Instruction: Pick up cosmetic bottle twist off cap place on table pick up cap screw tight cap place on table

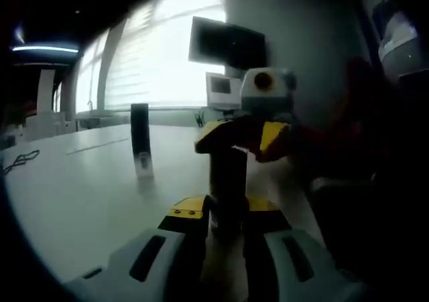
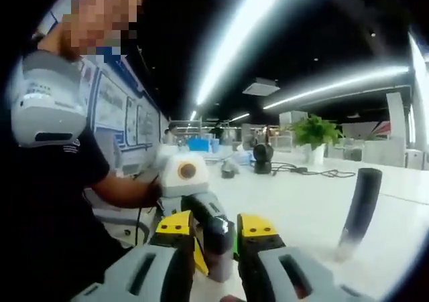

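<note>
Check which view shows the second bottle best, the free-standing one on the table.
Left gripper view: the free-standing bottle stands upright on the white table, whole and unobstructed, left of the held bottle. In the right gripper view it sits near the edge, distorted and leaning from the fisheye.

Open-plan office: long white tables, ceiling strip lights, wall monitor, potted plant, blinds.

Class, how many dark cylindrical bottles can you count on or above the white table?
2: one tall dark cylindrical bottle stands alone on the white table; another dark bottle is gripped between both tools. Others may be hidden.
</note>
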### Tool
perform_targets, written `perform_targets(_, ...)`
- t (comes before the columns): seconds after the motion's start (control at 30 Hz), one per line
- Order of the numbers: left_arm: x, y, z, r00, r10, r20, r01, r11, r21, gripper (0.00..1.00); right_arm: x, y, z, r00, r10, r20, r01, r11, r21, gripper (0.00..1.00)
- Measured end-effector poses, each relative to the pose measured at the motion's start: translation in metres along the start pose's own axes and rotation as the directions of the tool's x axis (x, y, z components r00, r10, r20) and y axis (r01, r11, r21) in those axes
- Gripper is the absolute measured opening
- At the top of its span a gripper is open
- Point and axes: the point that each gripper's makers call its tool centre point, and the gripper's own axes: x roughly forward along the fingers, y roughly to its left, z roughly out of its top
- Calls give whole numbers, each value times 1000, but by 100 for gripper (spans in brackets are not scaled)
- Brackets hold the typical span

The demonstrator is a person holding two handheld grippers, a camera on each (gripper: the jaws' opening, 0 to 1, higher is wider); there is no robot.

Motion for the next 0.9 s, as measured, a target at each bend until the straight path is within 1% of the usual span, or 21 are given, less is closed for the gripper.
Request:
perform_targets(0.07, 0, -1, 0, 1000, -5, 0, 5, 1000, 5, 11, 1, -3, -4, 999, 39, -28, -39, 999, 3, 20)
perform_targets(0.1, 0, 0, 0, 1000, -5, 0, 5, 1000, 3, 11, 0, -2, -4, 997, 67, -30, -67, 998, 5, 17)
perform_targets(0.13, 0, 0, 0, 1000, -6, 1, 6, 1000, 1, 11, 0, -6, -3, 997, 68, -28, -68, 998, 7, 16)
perform_targets(0.17, 0, 0, 0, 1000, -5, 1, 5, 1000, -1, 11, 2, -6, -2, 996, 80, -34, -80, 997, 2, 17)
perform_targets(0.27, 0, 0, 0, 1000, -9, 1, 9, 1000, 0, 11, 4, -1, -3, 990, 129, -51, -130, 992, -8, 16)
perform_targets(0.3, 0, -1, 0, 1000, -11, 1, 11, 1000, 2, 11, 5, 1, -5, 988, 144, -58, -145, 989, -17, 14)
perform_targets(0.37, 0, 0, 0, 1000, -8, 2, 8, 1000, -4, 11, 5, 1, -5, 987, 150, -54, -151, 988, -14, 13)
perform_targets(0.43, 0, 1, 0, 1000, -3, 1, 3, 1000, -7, 11, 4, 2, -6, 988, 149, -46, -150, 988, -31, 13)
perform_targets(0.5, 0, 1, 0, 1000, 3, 2, -3, 1000, -3, 11, 4, 1, -5, 991, 130, -34, -132, 990, -46, 13)
perform_targets(0.6, -1, 3, 0, 1000, 14, 1, -14, 1000, -12, 11, 4, 0, -5, 995, 98, -21, -99, 994, -41, 13)
perform_targets(0.67, -1, 4, 0, 1000, 20, 0, -20, 1000, -9, 14, 4, -3, -5, 998, 53, -21, -54, 998, -33, 13)
perform_targets(0.73, -1, 4, 0, 1000, 24, 2, -24, 1000, -1, 15, 4, -3, -5, 999, 30, -23, -31, 999, -34, 13)
perform_targets(0.8, -1, 4, 1, 1000, 26, 6, -26, 1000, -1, 15, 4, -7, -5, 999, -22, -30, 21, 999, -28, 13)
perform_targets(0.87, -2, 5, 1, 1000, 30, 9, -30, 1000, 2, 15, 4, -11, -6, 996, -81, -36, 82, 997, 10, 13)
perform_targets(0.9, -2, 5, 1, 999, 33, 11, -33, 999, 4, 15, 4, -9, -6, 996, -83, -35, 84, 996, 7, 13)
